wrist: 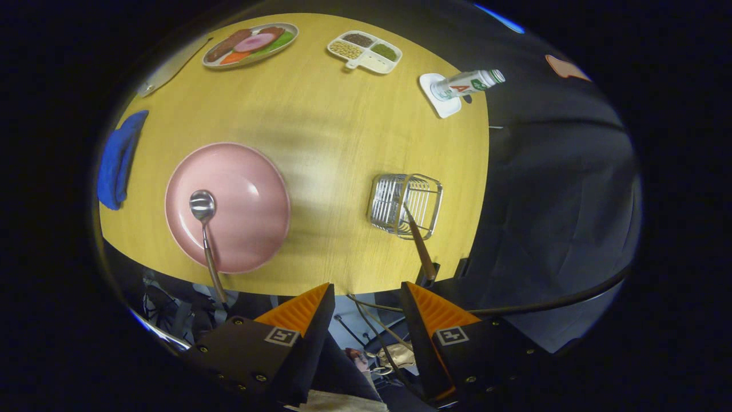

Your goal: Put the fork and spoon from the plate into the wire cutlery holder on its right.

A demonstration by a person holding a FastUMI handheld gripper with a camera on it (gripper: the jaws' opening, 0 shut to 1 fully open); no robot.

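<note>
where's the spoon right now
The spoon lies on the pink plate, handle over its near rim, left of the wire holder, beyond the open gripper.

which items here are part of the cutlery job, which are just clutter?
Job:
- spoon, lying on the pink plate
- fork, already standing in the wire cutlery holder
- gripper, fingers open, holding nothing

Clutter:
- blue cloth
- food platter
- divided tray
- bottle on white coaster
</note>
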